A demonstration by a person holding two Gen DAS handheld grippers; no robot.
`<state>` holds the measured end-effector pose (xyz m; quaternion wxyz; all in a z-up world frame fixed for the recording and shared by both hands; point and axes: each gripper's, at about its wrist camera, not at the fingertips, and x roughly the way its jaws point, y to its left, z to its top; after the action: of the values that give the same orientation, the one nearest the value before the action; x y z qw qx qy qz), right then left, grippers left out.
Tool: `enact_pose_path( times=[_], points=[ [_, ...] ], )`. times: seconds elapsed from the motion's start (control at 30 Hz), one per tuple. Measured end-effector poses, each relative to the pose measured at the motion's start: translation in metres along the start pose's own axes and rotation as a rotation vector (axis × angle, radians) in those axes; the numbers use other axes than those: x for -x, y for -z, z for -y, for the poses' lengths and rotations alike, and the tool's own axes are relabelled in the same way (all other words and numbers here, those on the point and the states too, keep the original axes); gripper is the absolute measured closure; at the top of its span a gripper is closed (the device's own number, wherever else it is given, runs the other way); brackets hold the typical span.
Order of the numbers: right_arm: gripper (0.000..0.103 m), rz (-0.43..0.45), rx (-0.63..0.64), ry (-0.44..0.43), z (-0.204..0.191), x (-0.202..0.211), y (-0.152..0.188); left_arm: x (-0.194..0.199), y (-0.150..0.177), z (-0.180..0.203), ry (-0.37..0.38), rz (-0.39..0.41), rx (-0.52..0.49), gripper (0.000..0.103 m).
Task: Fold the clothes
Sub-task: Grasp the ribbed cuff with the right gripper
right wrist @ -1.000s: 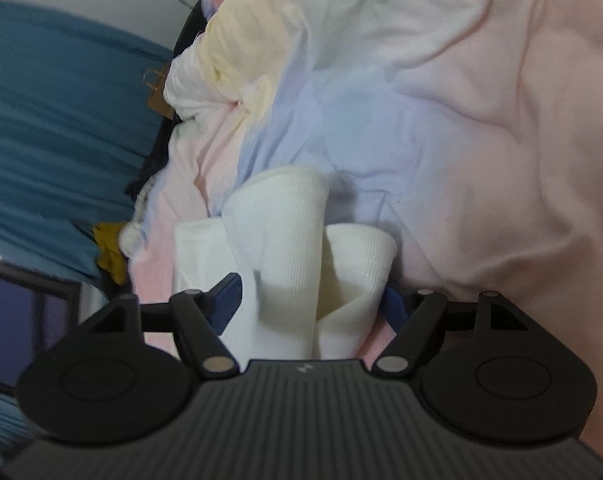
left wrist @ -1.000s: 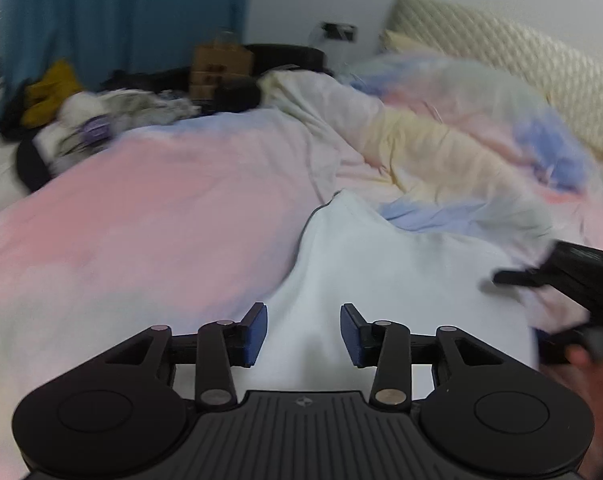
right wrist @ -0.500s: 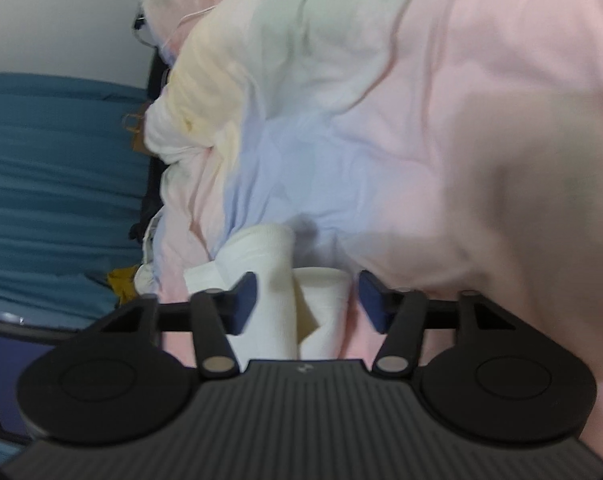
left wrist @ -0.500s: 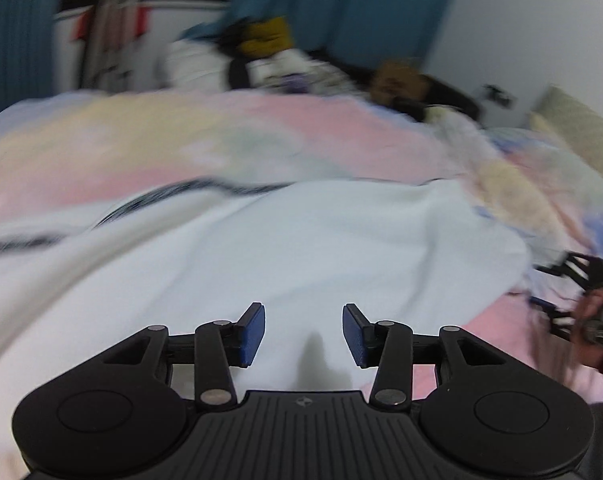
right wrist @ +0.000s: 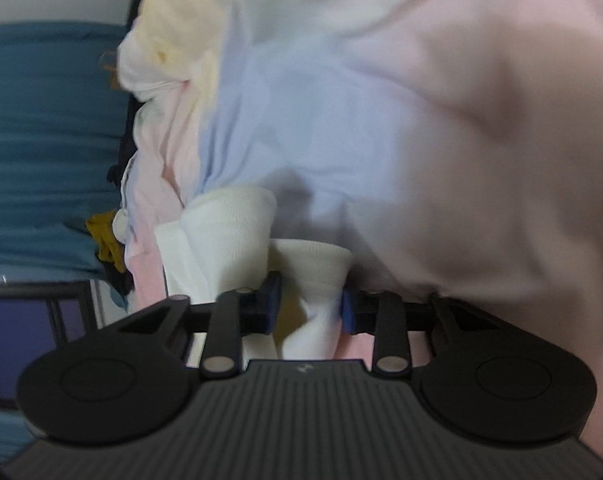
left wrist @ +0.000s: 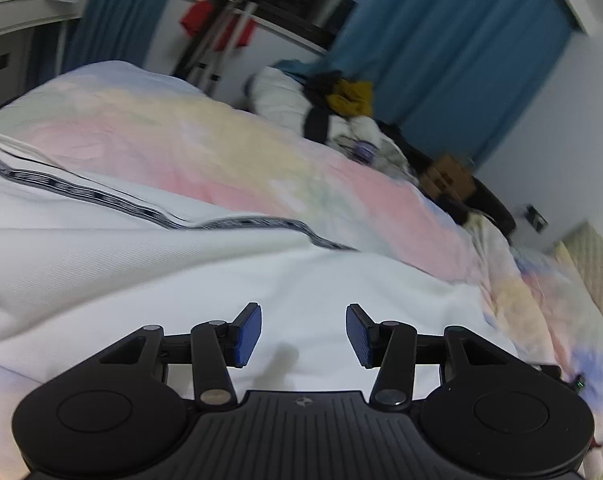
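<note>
Your right gripper point(right wrist: 307, 308) is closing down on a bunched fold of the white ribbed knit garment point(right wrist: 229, 236), and the cloth is pinched between the blue pads right now, so that side is grasping fabric. From the pinch the garment's folded rolls rise toward 11 o'clock, sitting on the pastel tie-dye duvet point(right wrist: 381, 100) that fills everything from 12 to 3 o'clock in that view. Way out at 9 o'clock you've got the teal curtain point(right wrist: 41, 120).

Your left gripper point(left wrist: 303, 336) is a different story: jaws partway apart and opening, nothing between the pads, just hovering over the flat white body of the same garment point(left wrist: 181, 272). Its grey-and-black patterned trim band point(left wrist: 101, 200) runs across at about 10 o'clock. Past that the pink-and-yellow duvet point(left wrist: 261, 160) stretches away to a messy heap of clothes with a mustard-yellow piece point(left wrist: 349, 98) on top at 12 o'clock, a brown cardboard box point(left wrist: 447, 176) near 2 o'clock, and teal curtains point(left wrist: 461, 60) behind it all.
</note>
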<state>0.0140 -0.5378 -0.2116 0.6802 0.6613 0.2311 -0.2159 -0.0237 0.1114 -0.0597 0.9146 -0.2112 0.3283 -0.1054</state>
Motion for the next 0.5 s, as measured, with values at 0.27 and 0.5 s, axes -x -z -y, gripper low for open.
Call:
enact_pose_path(
  times=[0.27,0.5],
  points=[
    [0.094,0.156,0.257,-0.138,-0.046,0.028,0.005,-0.003,-0.009,-0.009,-0.023,0.005,0.017,0.053],
    [0.094,0.174,0.243,-0.009,-0.034,0.005,-0.009,-0.011,-0.009,-0.004,-0.056,0.004,-0.027,0.053]
  ],
)
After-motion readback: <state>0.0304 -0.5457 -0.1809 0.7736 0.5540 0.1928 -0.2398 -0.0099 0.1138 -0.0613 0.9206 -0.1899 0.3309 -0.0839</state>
